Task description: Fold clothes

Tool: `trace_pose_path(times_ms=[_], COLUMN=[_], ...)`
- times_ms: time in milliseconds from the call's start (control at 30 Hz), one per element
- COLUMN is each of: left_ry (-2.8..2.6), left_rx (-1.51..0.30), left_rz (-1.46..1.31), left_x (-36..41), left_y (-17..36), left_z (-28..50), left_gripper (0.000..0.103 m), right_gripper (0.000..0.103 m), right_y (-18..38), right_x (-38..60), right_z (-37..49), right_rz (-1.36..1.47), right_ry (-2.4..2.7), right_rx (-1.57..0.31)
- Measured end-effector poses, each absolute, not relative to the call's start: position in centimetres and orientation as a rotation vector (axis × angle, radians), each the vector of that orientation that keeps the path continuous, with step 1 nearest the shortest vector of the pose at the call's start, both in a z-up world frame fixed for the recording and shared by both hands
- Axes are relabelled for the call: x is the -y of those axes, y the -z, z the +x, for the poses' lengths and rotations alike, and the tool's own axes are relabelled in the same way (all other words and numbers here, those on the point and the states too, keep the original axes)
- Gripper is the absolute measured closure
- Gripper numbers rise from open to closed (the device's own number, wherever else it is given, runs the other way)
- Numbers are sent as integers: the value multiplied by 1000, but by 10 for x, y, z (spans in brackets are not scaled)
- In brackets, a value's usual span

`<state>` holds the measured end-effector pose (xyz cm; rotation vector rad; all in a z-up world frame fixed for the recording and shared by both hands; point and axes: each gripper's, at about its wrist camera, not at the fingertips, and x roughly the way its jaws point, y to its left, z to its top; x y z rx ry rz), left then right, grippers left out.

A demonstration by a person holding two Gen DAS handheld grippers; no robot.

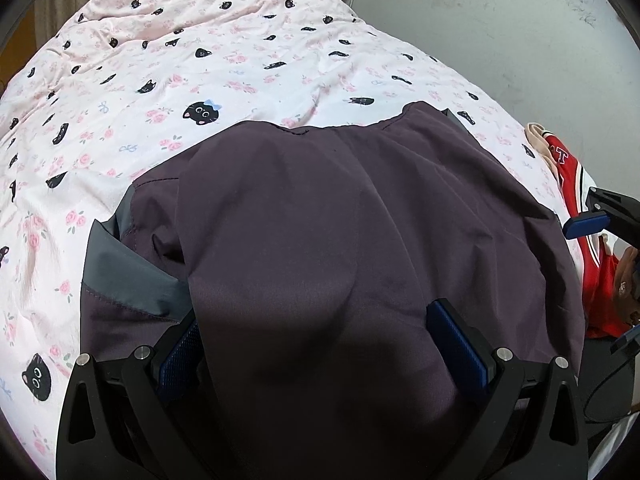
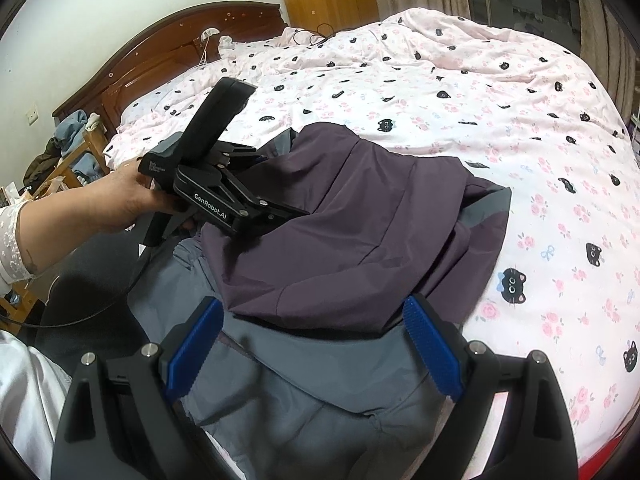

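A dark purple jacket (image 1: pixel 340 220) with grey lining (image 2: pixel 320 380) lies partly folded on the bed; it also shows in the right wrist view (image 2: pixel 360 220). My left gripper (image 1: pixel 312 344) is open, its blue pads on either side of a purple fold that fills the gap. In the right wrist view the left gripper (image 2: pixel 280 210) rests on the purple cloth. My right gripper (image 2: pixel 316 348) is open and hovers over the grey lining at the jacket's near edge. The right gripper's fingertips (image 1: pixel 584 226) show at the far right of the left wrist view.
The bed has a pink cover (image 1: pixel 200 80) with black cat faces and roses. A red and white garment (image 1: pixel 576 200) lies at the bed's right edge. A dark wooden headboard (image 2: pixel 168 52) and a cluttered wooden rack (image 2: pixel 72 148) stand at the left.
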<state>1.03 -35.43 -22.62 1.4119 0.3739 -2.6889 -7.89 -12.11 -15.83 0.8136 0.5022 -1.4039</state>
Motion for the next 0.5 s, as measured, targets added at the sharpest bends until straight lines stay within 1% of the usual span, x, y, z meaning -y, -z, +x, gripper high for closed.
trace_pose_path(times_ms=[133,267,333,500], left_ry=[2684,2666,2670,2708], left_rx=[-379,-321,-276,-268], left_rz=[1439,1420,1379,1319], left_x=[354,347,339,322], left_y=[219,203,188,155], left_z=[11,18,27,55], left_gripper=[0,1,0,1], right_gripper=[10,10,10,10], right_y=[157,149,145,131], right_x=[119,114,111,103], right_z=[-79,-76,-74,-64], right_rz=[812,796,785,751], right_ry=[1403,1405,1407,1420], right_rx=[-490,-469,-462,-445])
